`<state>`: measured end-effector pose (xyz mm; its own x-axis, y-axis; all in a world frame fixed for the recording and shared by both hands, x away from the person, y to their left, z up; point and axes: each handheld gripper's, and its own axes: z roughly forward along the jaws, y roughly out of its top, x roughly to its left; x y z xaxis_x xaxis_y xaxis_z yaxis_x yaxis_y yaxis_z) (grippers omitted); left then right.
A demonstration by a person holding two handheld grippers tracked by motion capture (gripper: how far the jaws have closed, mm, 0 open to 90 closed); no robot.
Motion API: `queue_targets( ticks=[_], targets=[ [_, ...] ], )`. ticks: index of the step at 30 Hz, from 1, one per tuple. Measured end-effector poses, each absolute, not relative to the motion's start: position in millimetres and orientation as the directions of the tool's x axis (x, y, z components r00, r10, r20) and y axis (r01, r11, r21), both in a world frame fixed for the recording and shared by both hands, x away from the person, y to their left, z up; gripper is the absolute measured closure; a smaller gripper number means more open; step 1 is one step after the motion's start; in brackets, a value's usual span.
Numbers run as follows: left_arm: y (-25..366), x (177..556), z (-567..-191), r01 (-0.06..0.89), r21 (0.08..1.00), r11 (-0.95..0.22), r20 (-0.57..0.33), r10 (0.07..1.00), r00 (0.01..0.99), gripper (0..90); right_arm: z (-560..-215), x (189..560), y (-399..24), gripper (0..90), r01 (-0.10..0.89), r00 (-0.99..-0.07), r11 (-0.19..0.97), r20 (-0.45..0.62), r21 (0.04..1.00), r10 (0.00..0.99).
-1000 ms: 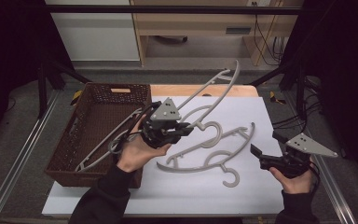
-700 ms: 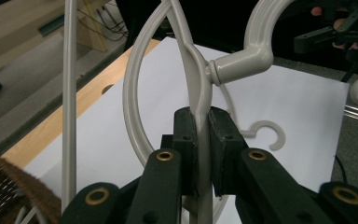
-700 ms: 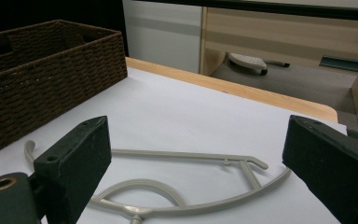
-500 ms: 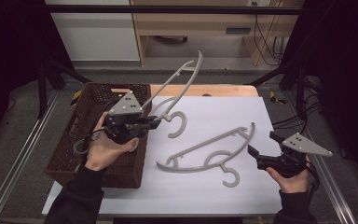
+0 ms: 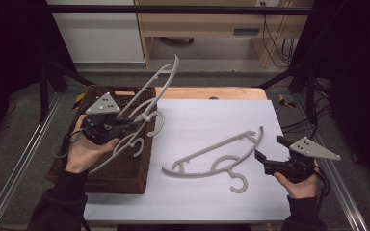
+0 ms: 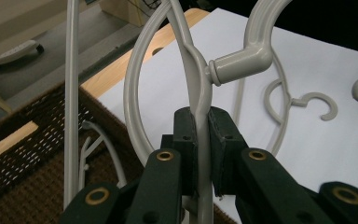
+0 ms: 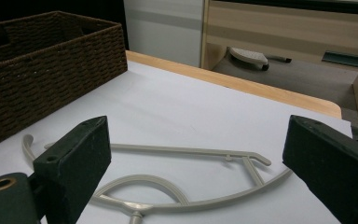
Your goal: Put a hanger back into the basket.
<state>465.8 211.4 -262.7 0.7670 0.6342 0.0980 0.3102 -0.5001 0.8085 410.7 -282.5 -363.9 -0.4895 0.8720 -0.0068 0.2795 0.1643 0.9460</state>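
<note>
Left gripper (image 5: 127, 124) clamped on a grey hanger (image 5: 151, 91) near its hook, held tilted above the basket (image 5: 125, 175). Jaws tight on the bar in the left gripper view (image 6: 198, 135). Another hanger (image 5: 120, 147) already down in the basket, beneath the held one. Likely job: hangers into the basket. One in, one nearly there but not released. Last hanger (image 5: 217, 156) flat on the white table (image 5: 192, 120), untouched. Right gripper (image 5: 269, 154) wide apart, empty, just beside that hanger's end, aimed at it.
</note>
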Motion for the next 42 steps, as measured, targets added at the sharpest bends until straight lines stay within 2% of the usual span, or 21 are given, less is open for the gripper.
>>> queue_targets(
  ticks=[11, 23, 42],
  targets=[
    [245.9, 485.7, -280.0, 0.379, 0.792, -0.479, 0.066, 0.683, 0.727, 82.0, -365.0, 412.0, -281.2, 7.9, 0.282, -0.49, 0.17, -0.011, 0.944, 0.872],
    [260.0, 503.7, -304.5, 0.442, 0.754, -0.486, 0.03, 0.698, 0.715, 82.0, -365.1, 412.0, -280.9, 7.8, 0.283, -0.491, 0.172, -0.012, 0.944, 0.871],
    [274.9, 506.9, -341.5, 0.533, 0.693, -0.486, -0.021, 0.725, 0.688, 81.9, -366.6, 413.4, -278.3, 7.8, 0.292, -0.492, 0.18, -0.013, 0.939, 0.87]
  ],
)
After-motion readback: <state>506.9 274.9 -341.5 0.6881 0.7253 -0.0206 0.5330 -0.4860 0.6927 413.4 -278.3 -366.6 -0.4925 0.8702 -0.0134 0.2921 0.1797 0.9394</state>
